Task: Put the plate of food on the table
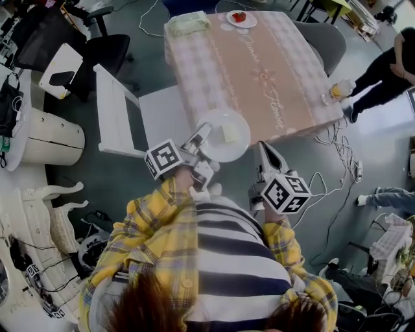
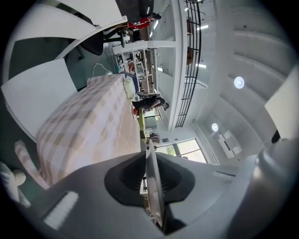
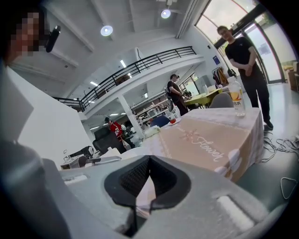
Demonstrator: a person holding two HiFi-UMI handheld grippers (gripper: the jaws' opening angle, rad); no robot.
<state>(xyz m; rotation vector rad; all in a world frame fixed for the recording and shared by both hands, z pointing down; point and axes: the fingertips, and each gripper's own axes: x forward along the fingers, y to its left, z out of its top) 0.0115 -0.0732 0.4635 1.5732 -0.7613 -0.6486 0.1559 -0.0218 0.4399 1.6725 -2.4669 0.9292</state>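
1. We hold the left gripper (image 1: 206, 131) at the near edge of the worktop (image 1: 285, 71), which is covered by a pink checked cloth with a plain pink runner down its middle.
2. Its fingers (image 2: 126, 179) are drawn in narrow and clamp the rim of the white plate (image 1: 217, 120), which shows edge-on between them in the left gripper view.
3. The white plate sits at the worktop's near left corner, partly over the cloth. We cannot tell whether it touches the cloth.
4. 1 pale yellow block of food (image 1: 229, 133) lies on the white plate, on the half away from the fingers.
5. We hold the right gripper (image 1: 264, 148) just off the worktop's near edge, beside the white plate and apart from it. It points toward the worktop.
6. The right gripper's fingers (image 3: 131, 182) meet tip to tip with nothing gripped between them.
7. On the worktop's far edge rests a small dish (image 1: 238, 18) with something red on it.
8. A folded pale green cloth (image 1: 188, 24) lies at the worktop's far left corner.
9. 1 clear bottle (image 1: 337, 91) with an orange band lies at the worktop's near right corner in the head view.
10. A white chair (image 1: 113, 110) is drawn up to the worktop's left side.
11. A person in black (image 1: 382, 71) stands beyond the worktop's right side.
12. Loose cables (image 1: 337, 139) trail on the floor below the worktop's near right corner.
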